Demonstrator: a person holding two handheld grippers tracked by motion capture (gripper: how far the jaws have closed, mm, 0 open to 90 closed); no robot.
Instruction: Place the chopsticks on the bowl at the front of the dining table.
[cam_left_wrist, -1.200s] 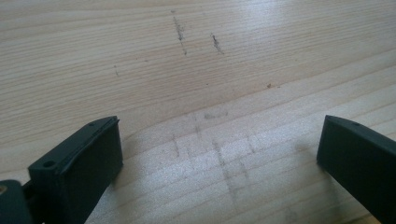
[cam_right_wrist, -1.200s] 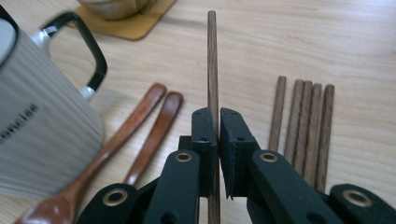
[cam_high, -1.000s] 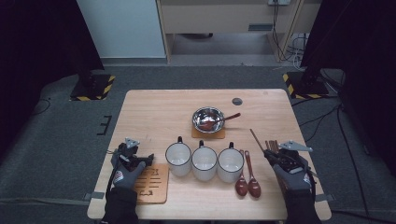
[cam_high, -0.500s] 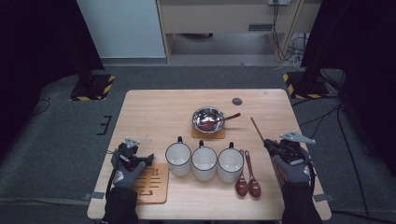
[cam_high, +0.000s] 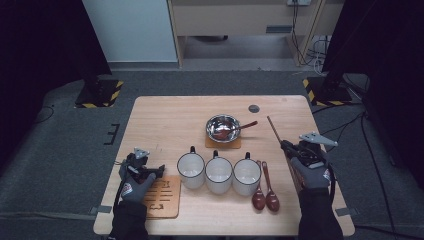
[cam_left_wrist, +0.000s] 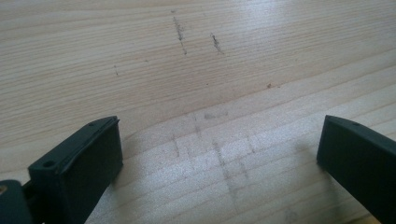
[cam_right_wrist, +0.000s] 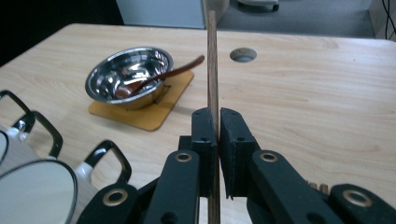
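Thin brown wooden stick (cam_right_wrist: 212, 60), light, stiff, slippery, clamped mid-length between closed right gripper (cam_right_wrist: 218, 122) jaws; left gripper (cam_left_wrist: 219, 154) jaws open, empty.

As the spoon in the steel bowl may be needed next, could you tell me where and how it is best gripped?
Grip the spoon by its handle end, which sticks out over the bowl's rim toward the table's right side. Come from above on that side, jaws across the thin handle; the spoon's head lies down inside the bowl, where the wall would likely block them.
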